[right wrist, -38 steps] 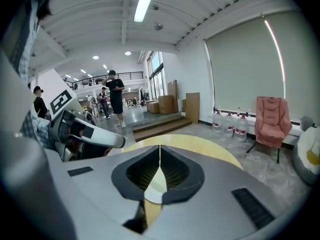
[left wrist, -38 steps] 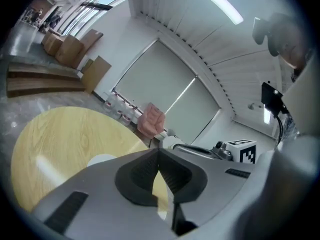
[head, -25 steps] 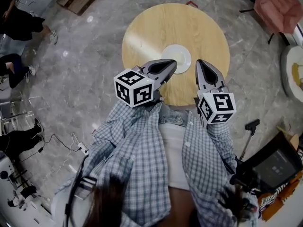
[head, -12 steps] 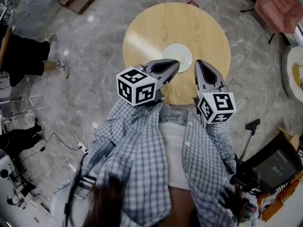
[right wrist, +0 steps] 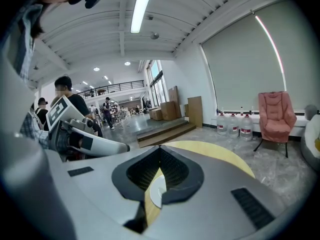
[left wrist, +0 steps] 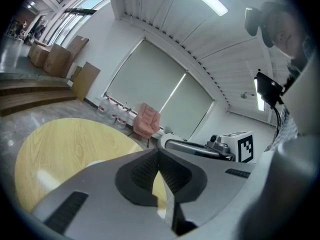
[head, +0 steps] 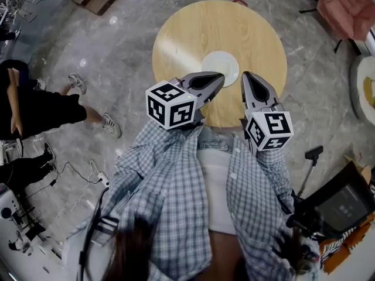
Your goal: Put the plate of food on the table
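Off to the left, the bystander in dark clothes [head: 41,107] has walked further onto the grey marble floor [head: 117,57] than half a second ago. Both tools have barely shifted, the left one edging slightly toward the table. The round white plate [head: 220,63] rests on the round light-wood table [head: 193,34], close to its middle and a little toward the wearer's side. The left gripper [head: 220,76], a grey two-jaw tong with a black-and-white marker cube [head: 171,104] at its rear, hangs above the table. Its tip overlaps the plate's near edge in the head view; whether it touches the plate cannot be told. Its own view shows the dark ribbed pads [left wrist: 142,171] pressed together at the tip, gripping nothing. The right gripper [head: 246,76] is just beside it, to the right of the plate, with its own marker cube over the table's near rim. Its pads are likewise closed tip to tip with nothing between them, and a sliver of the white plate shows through the gap behind the tips. Blue checked sleeves [head: 170,174] lead back from both tools. A pink armchair [head: 345,4] stands on the floor well beyond the table at the upper right.
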`<state>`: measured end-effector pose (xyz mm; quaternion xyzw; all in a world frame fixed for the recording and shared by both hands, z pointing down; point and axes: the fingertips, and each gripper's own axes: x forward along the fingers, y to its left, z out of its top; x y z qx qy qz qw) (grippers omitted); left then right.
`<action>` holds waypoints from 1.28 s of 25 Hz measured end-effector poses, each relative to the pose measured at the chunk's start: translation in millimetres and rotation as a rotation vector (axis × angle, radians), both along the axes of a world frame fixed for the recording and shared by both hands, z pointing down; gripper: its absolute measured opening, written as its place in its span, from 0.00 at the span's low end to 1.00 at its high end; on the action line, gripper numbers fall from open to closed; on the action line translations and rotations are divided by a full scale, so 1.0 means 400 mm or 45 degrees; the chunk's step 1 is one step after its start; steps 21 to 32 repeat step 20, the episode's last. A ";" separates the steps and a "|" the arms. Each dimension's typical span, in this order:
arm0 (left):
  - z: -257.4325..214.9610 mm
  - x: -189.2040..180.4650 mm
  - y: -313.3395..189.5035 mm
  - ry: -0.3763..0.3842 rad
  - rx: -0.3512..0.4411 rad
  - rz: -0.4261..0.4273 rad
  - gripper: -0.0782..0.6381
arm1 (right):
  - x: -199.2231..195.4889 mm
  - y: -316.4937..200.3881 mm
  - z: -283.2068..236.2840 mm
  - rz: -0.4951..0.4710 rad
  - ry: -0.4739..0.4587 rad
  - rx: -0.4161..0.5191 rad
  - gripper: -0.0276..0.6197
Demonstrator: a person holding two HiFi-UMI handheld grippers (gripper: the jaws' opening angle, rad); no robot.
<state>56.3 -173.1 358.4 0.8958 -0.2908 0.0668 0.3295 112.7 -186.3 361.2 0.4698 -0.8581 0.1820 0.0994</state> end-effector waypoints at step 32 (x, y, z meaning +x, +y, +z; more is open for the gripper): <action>0.017 -0.015 0.006 -0.005 -0.032 -0.015 0.12 | -0.017 0.001 0.021 -0.022 0.012 -0.035 0.05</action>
